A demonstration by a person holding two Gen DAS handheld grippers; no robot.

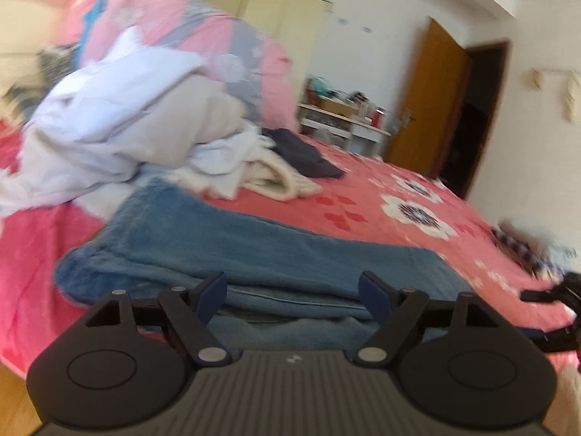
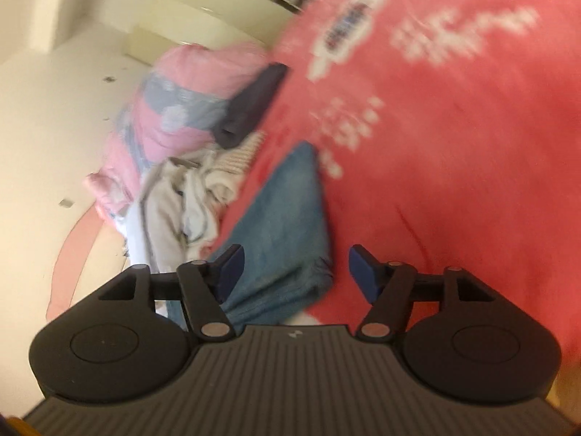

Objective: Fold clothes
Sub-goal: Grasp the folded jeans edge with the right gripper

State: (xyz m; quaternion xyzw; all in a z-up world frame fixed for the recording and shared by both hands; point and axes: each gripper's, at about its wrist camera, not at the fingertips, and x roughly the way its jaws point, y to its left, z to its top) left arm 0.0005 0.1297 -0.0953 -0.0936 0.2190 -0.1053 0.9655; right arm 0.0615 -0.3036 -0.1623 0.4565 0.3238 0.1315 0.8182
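A folded blue fleecy garment (image 1: 254, 254) lies on the red flowered bedspread (image 1: 363, 181), right in front of my left gripper (image 1: 294, 290). That gripper is open, its blue pads wide apart above the garment's near edge and gripping nothing. In the right wrist view, which is rolled and blurred, the same blue garment (image 2: 283, 225) reaches in between the fingers of my right gripper (image 2: 296, 265). Its jaws stand apart with the pads off the cloth. A black piece at the far right edge of the left view looks like the right gripper (image 1: 555, 309).
Behind the blue garment sits a heap of white and beige clothes (image 1: 127, 127), a cream knit (image 1: 276, 178) and a dark garment (image 1: 305, 152). A bundled pink and grey quilt (image 1: 218, 43) rises behind them. A cluttered shelf (image 1: 345, 116) and a brown door (image 1: 428, 101) stand beyond the bed.
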